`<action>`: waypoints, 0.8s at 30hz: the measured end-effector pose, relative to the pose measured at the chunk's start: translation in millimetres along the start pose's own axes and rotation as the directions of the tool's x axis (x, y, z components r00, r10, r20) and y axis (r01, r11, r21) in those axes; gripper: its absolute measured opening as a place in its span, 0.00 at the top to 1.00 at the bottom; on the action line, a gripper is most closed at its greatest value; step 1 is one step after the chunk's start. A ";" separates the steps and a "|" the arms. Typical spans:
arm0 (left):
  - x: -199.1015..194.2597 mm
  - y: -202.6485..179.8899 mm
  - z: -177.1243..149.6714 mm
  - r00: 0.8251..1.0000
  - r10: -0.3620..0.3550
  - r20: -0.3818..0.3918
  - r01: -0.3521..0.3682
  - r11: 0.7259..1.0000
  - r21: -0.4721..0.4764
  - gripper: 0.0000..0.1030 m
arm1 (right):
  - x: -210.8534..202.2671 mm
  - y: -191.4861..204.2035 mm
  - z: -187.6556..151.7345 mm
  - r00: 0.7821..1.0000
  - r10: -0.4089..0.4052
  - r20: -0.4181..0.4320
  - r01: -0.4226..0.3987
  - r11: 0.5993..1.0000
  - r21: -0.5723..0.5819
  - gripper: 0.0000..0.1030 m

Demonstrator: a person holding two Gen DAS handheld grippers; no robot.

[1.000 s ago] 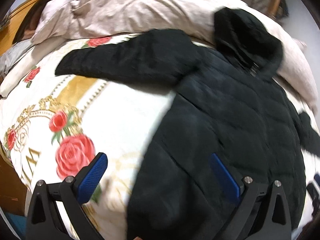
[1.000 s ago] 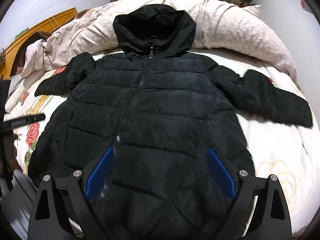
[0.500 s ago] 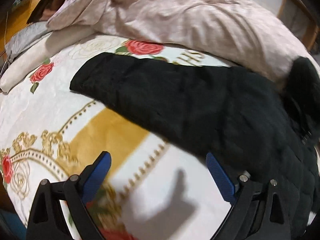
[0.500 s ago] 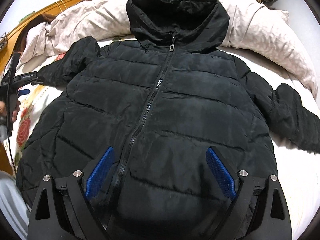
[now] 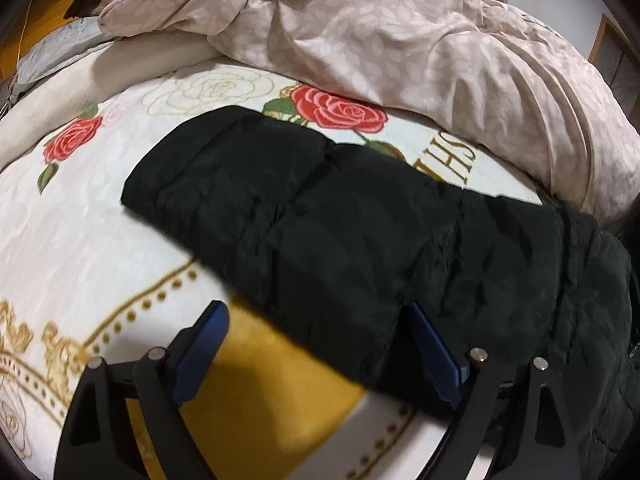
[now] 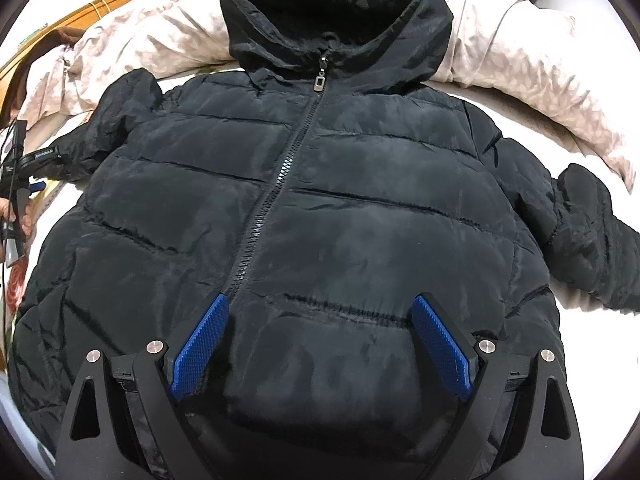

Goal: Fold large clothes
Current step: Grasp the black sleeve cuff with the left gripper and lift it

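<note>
A black hooded puffer jacket [image 6: 312, 208] lies face up and zipped on the bed, hood [image 6: 332, 20] toward the pillows. Its left sleeve [image 5: 320, 216] stretches out over the rose-print cover in the left wrist view, cuff at the far left. My left gripper [image 5: 316, 320] is open and empty, low over the sleeve's near edge. My right gripper [image 6: 320, 312] is open and empty, just above the jacket's lower front. The other sleeve [image 6: 584, 232] lies out to the right. The left gripper also shows at the far left of the right wrist view [image 6: 24, 184].
A beige leaf-print duvet [image 5: 420, 40] is bunched along the back of the bed behind the jacket. The rose-print bedcover [image 5: 80, 220] spreads left of the sleeve. A wooden headboard [image 6: 80, 4] runs at the back left.
My left gripper has swung left from the jacket's body and closed in on the left sleeve. My right gripper has moved forward and lower over the jacket's front. Both stay open.
</note>
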State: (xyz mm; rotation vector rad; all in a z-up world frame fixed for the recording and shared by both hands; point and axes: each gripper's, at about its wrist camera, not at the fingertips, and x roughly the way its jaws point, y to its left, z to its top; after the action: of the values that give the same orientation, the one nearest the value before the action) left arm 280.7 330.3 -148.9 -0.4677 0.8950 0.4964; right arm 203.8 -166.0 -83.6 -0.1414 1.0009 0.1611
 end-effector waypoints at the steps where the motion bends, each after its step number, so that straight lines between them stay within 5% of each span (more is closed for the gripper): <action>1: 1.6 -0.2 1.8 1.000 0.000 0.008 0.000 1.000 0.000 0.18 | 1.7 -0.5 0.1 1.000 -0.002 -0.002 0.002 1.000 0.001 0.09; 12: -16.8 -16.5 19.7 0.999 -0.016 0.036 0.014 0.999 0.050 0.79 | -6.0 -10.4 -4.2 0.999 -0.044 0.007 0.044 0.999 0.023 0.09; 24: -132.7 -74.4 37.7 0.981 -0.141 0.130 0.115 0.975 0.192 0.85 | -54.0 -32.2 -13.5 0.998 -0.058 0.037 0.054 0.994 0.099 0.09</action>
State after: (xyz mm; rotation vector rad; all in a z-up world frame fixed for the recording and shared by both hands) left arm 277.2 265.3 -6.4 -0.3141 0.7586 0.3209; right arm 170.4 -203.8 -43.7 -0.0765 0.9625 0.0634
